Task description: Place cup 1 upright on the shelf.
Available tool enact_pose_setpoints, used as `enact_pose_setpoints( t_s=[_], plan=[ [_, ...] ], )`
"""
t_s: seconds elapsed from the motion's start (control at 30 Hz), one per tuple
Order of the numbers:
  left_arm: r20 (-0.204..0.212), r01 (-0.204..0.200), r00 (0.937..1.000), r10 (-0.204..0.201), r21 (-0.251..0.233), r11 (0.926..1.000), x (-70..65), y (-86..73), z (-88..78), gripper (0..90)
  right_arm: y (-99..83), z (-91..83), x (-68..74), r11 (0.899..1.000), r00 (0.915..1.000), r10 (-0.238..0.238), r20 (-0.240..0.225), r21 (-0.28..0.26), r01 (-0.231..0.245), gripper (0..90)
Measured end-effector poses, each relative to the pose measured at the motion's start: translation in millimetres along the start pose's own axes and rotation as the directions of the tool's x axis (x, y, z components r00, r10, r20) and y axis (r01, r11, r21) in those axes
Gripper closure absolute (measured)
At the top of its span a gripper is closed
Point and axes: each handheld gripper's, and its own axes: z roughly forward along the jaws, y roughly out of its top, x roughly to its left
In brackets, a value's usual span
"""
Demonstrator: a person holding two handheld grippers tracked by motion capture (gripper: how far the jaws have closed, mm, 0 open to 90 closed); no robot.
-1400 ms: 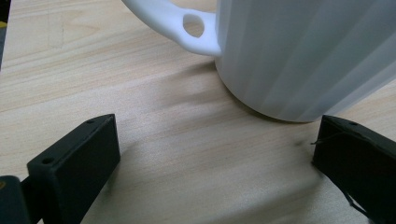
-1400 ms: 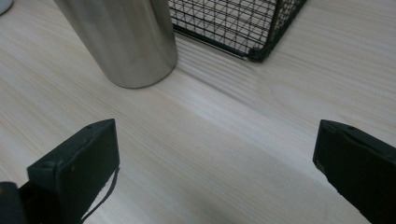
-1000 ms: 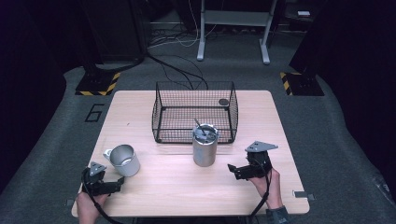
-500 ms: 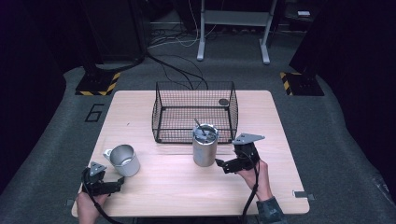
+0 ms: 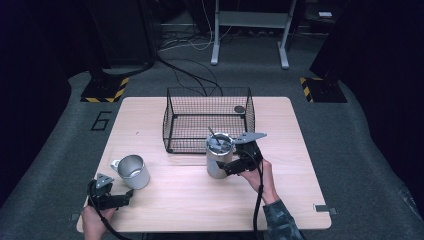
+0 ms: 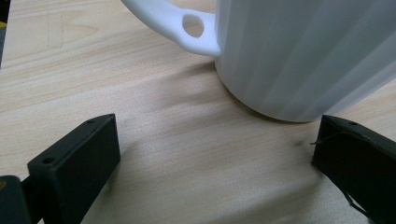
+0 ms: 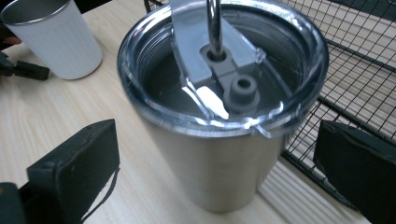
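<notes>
A tall brushed stainless-steel tumbler [image 5: 218, 157] with a clear plastic lid [image 7: 224, 70] stands upright near the middle of the pale, straight-grained wooden table [image 5: 300, 145], just in front of the near right corner of a black wire-mesh basket [image 5: 207, 120]. The lid is glossy and round, with a raised rim, a grey slider piece and a small rubbery grey ring set into it; a thin shiny metal straw [image 7: 214, 25] rises through a hole in the slider. The tumbler's wall is smooth, matte and slightly tapered toward its base. The right gripper [image 5: 235, 167] sits just to the right of the tumbler, its two blocky black jaws spread wide, one on each side of the steel body without visibly touching it in the right gripper view. At the near left of the table a white ribbed mug with a curved handle and a metallic rim [image 5: 132, 171] stands upright; its wall shows soft vertical fluting and its handle [image 6: 180, 28] has a small round hole. The left gripper [image 5: 120, 200] lies low at the near left edge, just in front of the mug, its matte black jaws wide apart with bare wood between them and the mug's base just beyond them. A small dark round object [image 5: 239, 109] lies in the basket's far right corner; what it is I cannot tell.
</notes>
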Motion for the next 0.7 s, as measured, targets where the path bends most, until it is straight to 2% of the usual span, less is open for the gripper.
enact_pose_setpoints(
  t_s=[0.2,0.3,0.43,0.7],
  plan=[
    [0.0,0.0,1.0,0.0,0.0,1.0,0.0,0.0,0.0,0.5,9.6,9.5,-1.2,1.0,1.0,-0.002,-0.009,-0.002,0.002,0.3],
    [0.0,0.0,1.0,0.0,0.0,1.0,0.0,0.0,0.0,0.5,14.4,12.5,-0.1,1.0,0.9999,-0.015,0.002,-0.011,0.015,0.8],
    [0.0,0.001,1.0,-0.001,-0.001,1.0,-0.1,0.0,0.1,0.5,20.6,16.7,-1.3,1.0,0.9998,-0.019,-0.002,0.001,0.019,1.1],
    [0.0,0.0,1.0,0.0,0.0,1.0,0.0,0.0,0.0,0.5,23.3,23.1,-0.4,1.0,0.9998,-0.02,0.004,0.0,0.02,0.9]
  ],
)
